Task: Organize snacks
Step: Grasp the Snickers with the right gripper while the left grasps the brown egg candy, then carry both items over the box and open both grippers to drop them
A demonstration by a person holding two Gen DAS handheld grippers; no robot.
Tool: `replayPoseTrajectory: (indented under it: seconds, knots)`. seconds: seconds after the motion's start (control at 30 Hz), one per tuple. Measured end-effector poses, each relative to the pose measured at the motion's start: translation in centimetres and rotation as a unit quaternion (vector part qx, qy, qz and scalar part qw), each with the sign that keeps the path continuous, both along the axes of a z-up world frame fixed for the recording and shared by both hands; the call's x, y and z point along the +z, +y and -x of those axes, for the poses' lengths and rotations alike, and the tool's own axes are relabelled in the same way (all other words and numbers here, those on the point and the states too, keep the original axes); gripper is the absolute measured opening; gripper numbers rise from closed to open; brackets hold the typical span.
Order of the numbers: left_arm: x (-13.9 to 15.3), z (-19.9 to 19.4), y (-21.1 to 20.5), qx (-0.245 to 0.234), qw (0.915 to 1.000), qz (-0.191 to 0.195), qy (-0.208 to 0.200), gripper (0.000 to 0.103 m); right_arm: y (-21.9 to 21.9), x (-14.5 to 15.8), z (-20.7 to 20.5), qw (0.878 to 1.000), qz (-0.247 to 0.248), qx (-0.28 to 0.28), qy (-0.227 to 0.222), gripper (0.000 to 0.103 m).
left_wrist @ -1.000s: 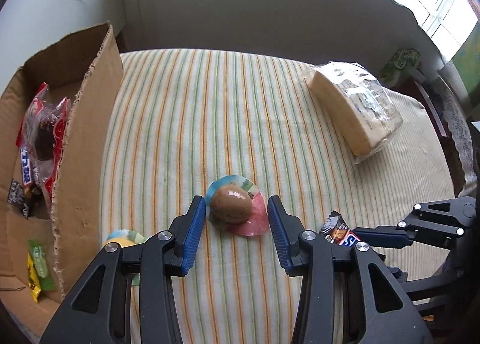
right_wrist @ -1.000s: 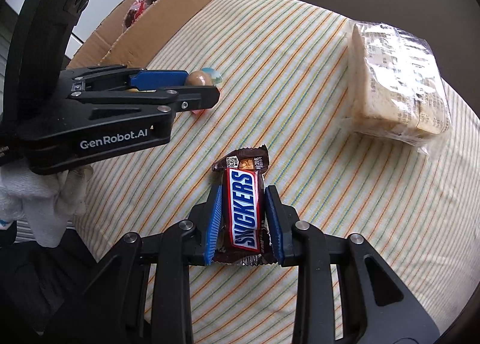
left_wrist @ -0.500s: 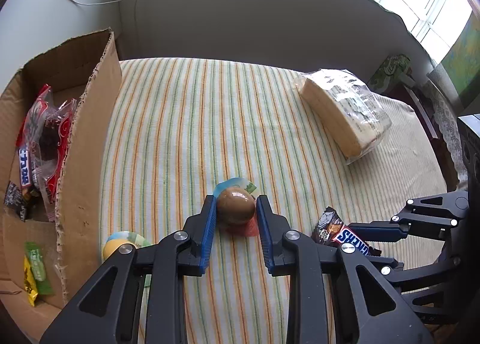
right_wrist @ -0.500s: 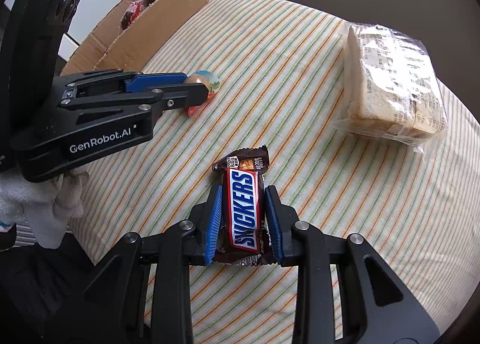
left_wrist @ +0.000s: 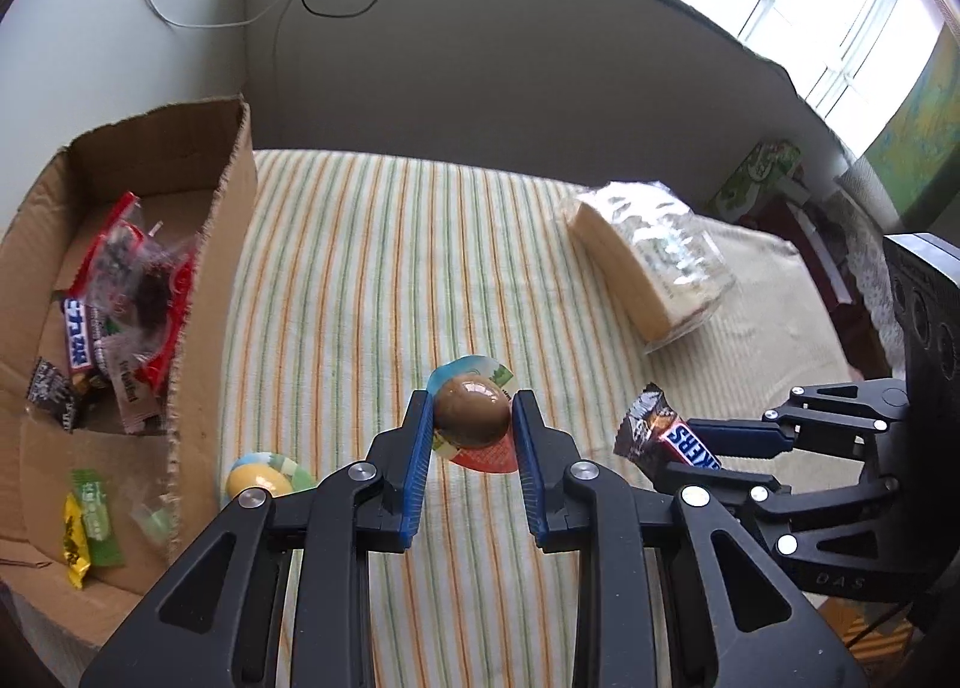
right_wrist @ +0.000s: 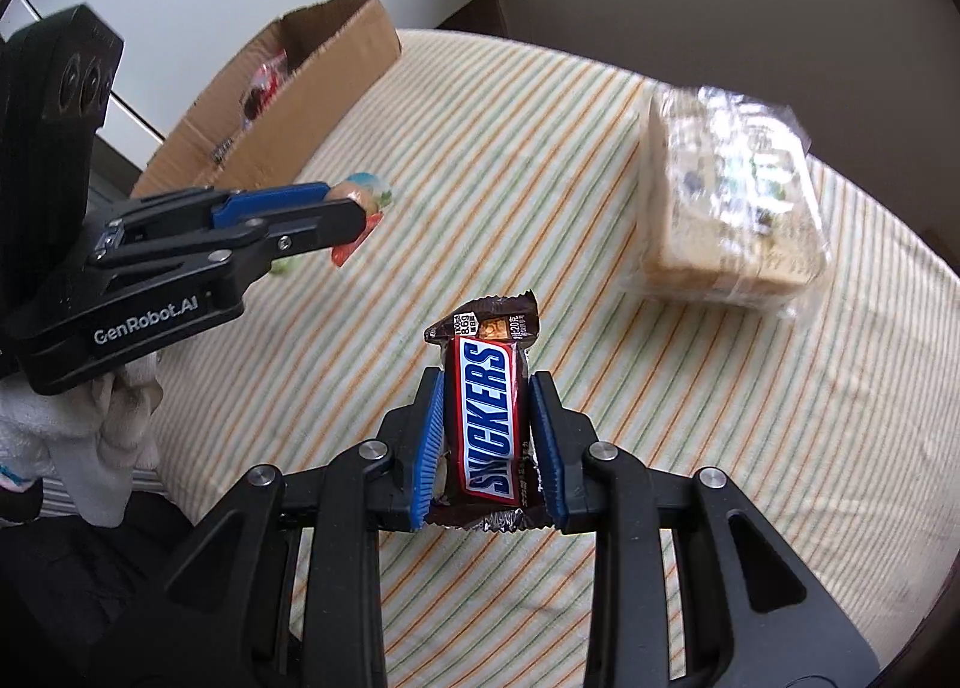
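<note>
A: Nearest first?
B: The left gripper (left_wrist: 471, 418) clamps a glossy brown egg-shaped snack (left_wrist: 471, 410) above the striped cloth (left_wrist: 372, 280); the right gripper (right_wrist: 487, 424) pinches a crinkly Snickers bar (right_wrist: 489, 418), right of the egg.
A: Farther out?
B: Left of the egg, a ragged cardboard box (left_wrist: 210, 292); beyond-right, a plastic-wrapped block (left_wrist: 648, 268).

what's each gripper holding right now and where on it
Left gripper grips the brown egg-shaped snack across its rounded sides. Right gripper grips the Snickers bar by its long edges.
</note>
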State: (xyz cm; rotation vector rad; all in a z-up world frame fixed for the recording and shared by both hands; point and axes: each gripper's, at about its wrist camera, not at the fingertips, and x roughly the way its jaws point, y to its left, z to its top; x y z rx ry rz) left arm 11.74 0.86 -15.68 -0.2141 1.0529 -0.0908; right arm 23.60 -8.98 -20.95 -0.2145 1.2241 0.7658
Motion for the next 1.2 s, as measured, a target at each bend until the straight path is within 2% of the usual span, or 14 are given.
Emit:
replayPoseTrajectory:
  seconds: [0.3, 0.67, 1.2]
  knots:
    - [3.6, 1.3, 1.7, 0.009, 0.9996, -0.006, -0.026, 0.025, 0.9, 3.7, -0.7, 1.0, -0.019, 0.003, -0.024, 0.029]
    - [6.3, 3.4, 5.7, 0.05, 0.9974, -0.016, -0.049, 0.025, 7.0, 7.0, -1.1, 0.997, -0.044, 0.046, -0.046, 0.029]
    - [5.8, 6.3, 11.9, 0.112, 0.9924, -0.024, -0.045, 0.025, 16.9, 9.1, -0.9, 0.992, -0.068, 0.094, -0.044, 0.029]
